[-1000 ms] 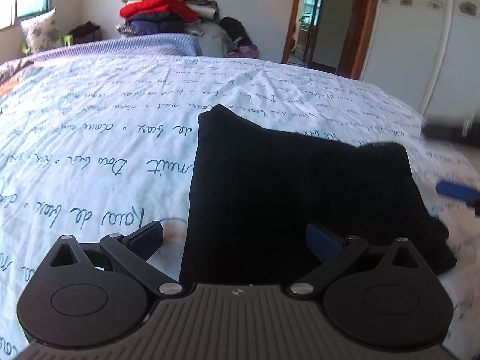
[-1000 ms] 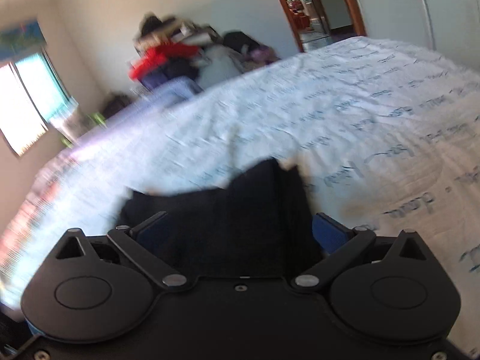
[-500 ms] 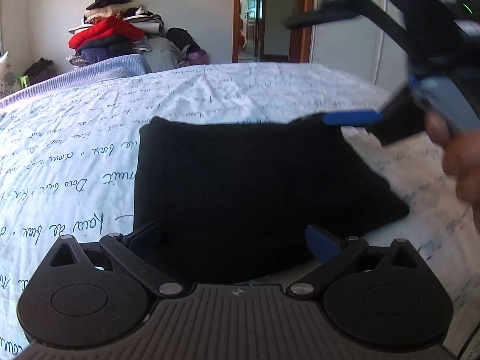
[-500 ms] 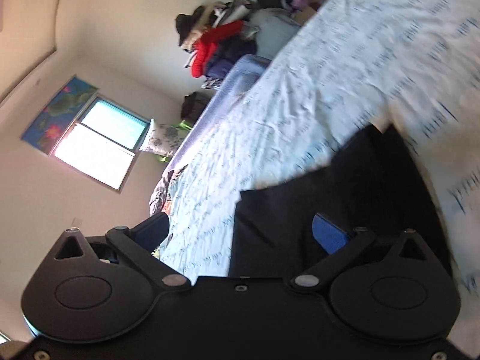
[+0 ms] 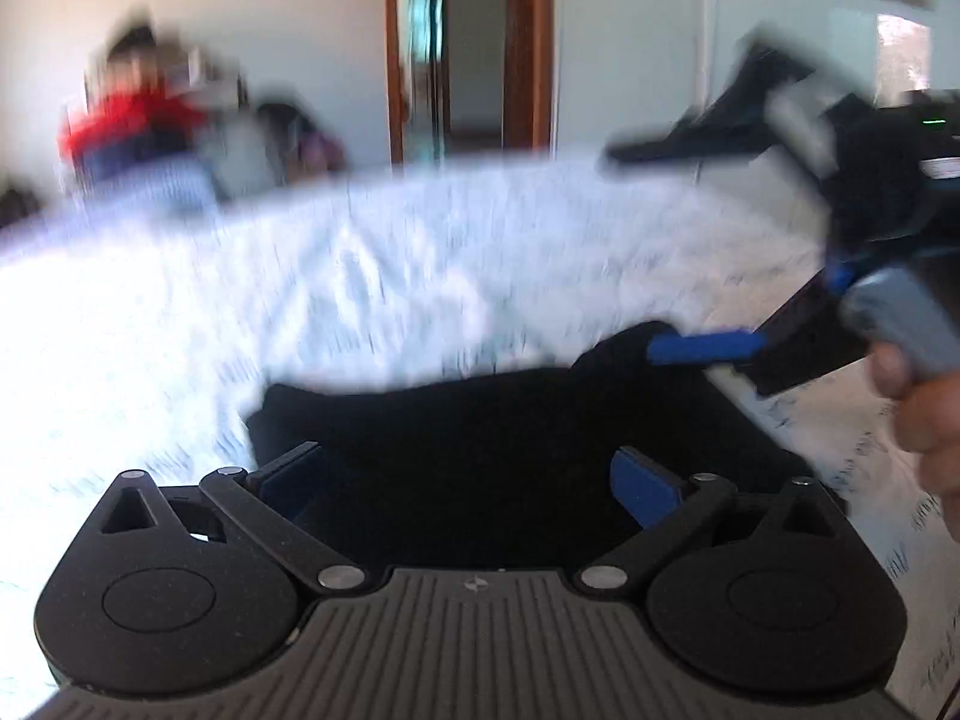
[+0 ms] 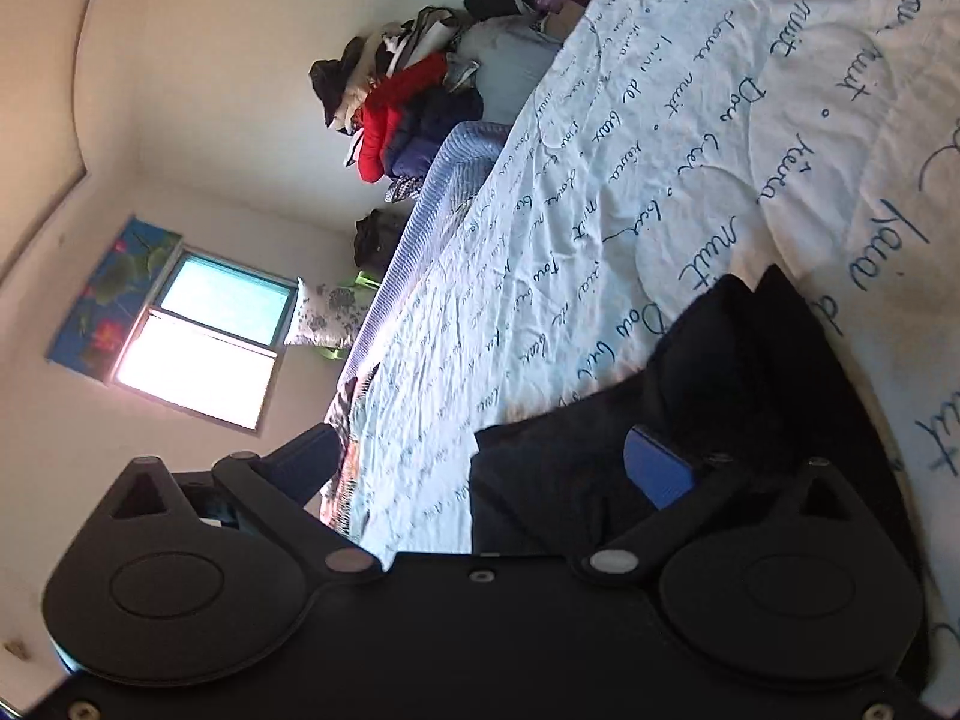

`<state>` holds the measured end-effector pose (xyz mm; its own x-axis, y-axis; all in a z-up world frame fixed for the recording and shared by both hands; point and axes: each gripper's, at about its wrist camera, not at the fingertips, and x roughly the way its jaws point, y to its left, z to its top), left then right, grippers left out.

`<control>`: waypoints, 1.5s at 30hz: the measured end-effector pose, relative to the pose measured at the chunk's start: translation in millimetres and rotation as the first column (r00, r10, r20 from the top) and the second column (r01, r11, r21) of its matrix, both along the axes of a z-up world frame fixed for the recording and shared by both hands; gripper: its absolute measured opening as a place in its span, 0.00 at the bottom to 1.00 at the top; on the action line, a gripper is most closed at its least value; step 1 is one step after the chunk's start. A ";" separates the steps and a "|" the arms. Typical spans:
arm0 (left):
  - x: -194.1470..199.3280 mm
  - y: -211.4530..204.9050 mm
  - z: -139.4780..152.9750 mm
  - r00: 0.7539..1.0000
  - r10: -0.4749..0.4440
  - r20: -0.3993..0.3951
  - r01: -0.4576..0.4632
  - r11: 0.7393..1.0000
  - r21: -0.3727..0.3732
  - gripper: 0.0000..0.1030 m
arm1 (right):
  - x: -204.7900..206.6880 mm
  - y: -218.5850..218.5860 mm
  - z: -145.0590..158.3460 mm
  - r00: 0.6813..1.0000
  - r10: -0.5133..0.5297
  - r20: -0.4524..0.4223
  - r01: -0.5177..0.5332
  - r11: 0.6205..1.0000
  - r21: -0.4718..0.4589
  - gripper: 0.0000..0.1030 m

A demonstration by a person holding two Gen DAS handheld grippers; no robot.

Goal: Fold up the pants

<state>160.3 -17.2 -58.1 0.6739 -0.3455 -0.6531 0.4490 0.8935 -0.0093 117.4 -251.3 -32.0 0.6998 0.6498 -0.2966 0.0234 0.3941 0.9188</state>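
Folded black pants (image 5: 480, 420) lie on a white bed sheet (image 5: 300, 300) printed with script. My left gripper (image 5: 462, 468) hovers open over the near edge of the pants, nothing between its fingers. The left wrist view is motion-blurred. My right gripper (image 5: 630, 252) comes in from the right, held by a hand (image 5: 924, 408), rolled on its side and wide open. Its blue lower finger (image 5: 702, 345) sits at the far right corner of the pants; contact is unclear. In the right wrist view the pants (image 6: 750, 372) fill the space ahead of the open right gripper (image 6: 480, 459).
A pile of clothes (image 6: 408, 108) is stacked beyond the far end of the bed. A window (image 6: 204, 336) and a patterned pillow (image 6: 324, 318) are at one side. A doorway (image 5: 474, 48) and a white wardrobe (image 5: 780, 42) stand behind the bed.
My left gripper has dropped lower and swung, so the pants look flatter and the view blurs. My right gripper has rolled further sideways at the far right corner. Both stay open.
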 end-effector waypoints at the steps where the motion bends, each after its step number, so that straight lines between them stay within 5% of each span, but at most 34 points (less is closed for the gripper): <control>1: 12.4 -2.4 -12.4 0.995 0.037 -0.088 -0.036 0.999 0.013 0.98 | 8.4 -0.9 -5.8 1.000 0.010 -0.017 -0.010 1.000 -0.004 1.00; 2: 15.2 -1.4 -20.9 0.994 0.049 -0.102 -0.050 0.999 0.000 1.00 | 16.6 -3.3 -14.9 0.998 0.024 -0.053 -0.026 0.999 -0.030 1.00; 5: -9.7 1.9 -32.1 0.999 0.006 0.039 -0.006 1.000 0.000 1.00 | 29.8 -15.4 -33.7 0.997 0.033 -0.075 -0.034 0.999 -0.017 0.93; 7: -21.6 6.2 -35.2 0.995 0.010 0.100 -0.010 1.000 -0.005 1.00 | 30.7 -16.8 -18.7 0.996 -0.010 -0.091 0.006 0.999 -0.044 0.96; 9: -33.2 8.9 -37.3 0.991 0.025 0.132 -0.023 1.000 -0.018 1.00 | 33.0 -7.6 2.6 1.000 -0.008 -0.016 0.008 1.000 -0.025 1.00; 13: -42.1 19.0 -43.7 0.985 0.057 0.164 -0.046 0.996 -0.070 1.00 | 62.4 52.7 20.7 0.969 0.241 0.056 -0.247 0.957 0.149 1.00; 16: -41.8 15.8 -44.4 0.985 0.056 0.162 -0.048 0.997 -0.053 1.00 | 98.0 117.5 2.4 0.902 0.430 -0.042 -0.419 0.894 0.160 1.00; 21: -43.3 23.3 -43.0 0.987 0.068 0.147 -0.059 0.996 -0.069 1.00 | 139.6 170.9 -47.4 0.859 0.463 -0.218 -0.442 0.886 0.138 1.00; 24: -44.0 27.2 -42.5 0.988 0.072 0.137 -0.061 0.994 -0.086 1.00 | 150.0 167.4 -49.8 0.870 0.432 -0.239 -0.394 0.899 0.189 1.00; 28: -42.9 27.4 -42.2 0.988 0.069 0.138 -0.058 0.994 -0.088 1.00 | 140.8 152.2 -21.1 0.912 0.362 -0.195 -0.352 0.932 0.082 1.00; 33: -43.4 29.6 -41.7 0.988 0.072 0.138 -0.059 0.993 -0.098 1.00 | 74.1 100.7 13.6 0.939 0.344 -0.015 -0.343 0.937 0.062 1.00; 38: -45.0 28.3 -42.5 0.988 0.071 0.138 -0.058 0.994 -0.094 1.00 | 24.8 48.6 -21.2 0.968 0.232 -0.093 -0.229 0.972 0.048 1.00; 41: -47.0 26.9 -43.8 0.987 0.071 0.143 -0.060 0.995 -0.079 1.00 | 19.2 38.9 -34.3 0.970 0.215 -0.114 -0.212 0.977 0.033 0.86; 45: -48.3 25.3 -43.9 0.987 0.077 0.144 -0.067 0.995 -0.072 1.00 | -8.1 34.1 13.5 0.983 0.180 0.015 -0.177 0.975 -0.133 0.95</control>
<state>111.9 8.2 -102.1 0.7854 -0.3319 -0.5224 0.3844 0.9231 -0.0085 109.2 -217.2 -18.5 0.5849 0.7219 -0.3698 -0.0824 0.5065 0.8583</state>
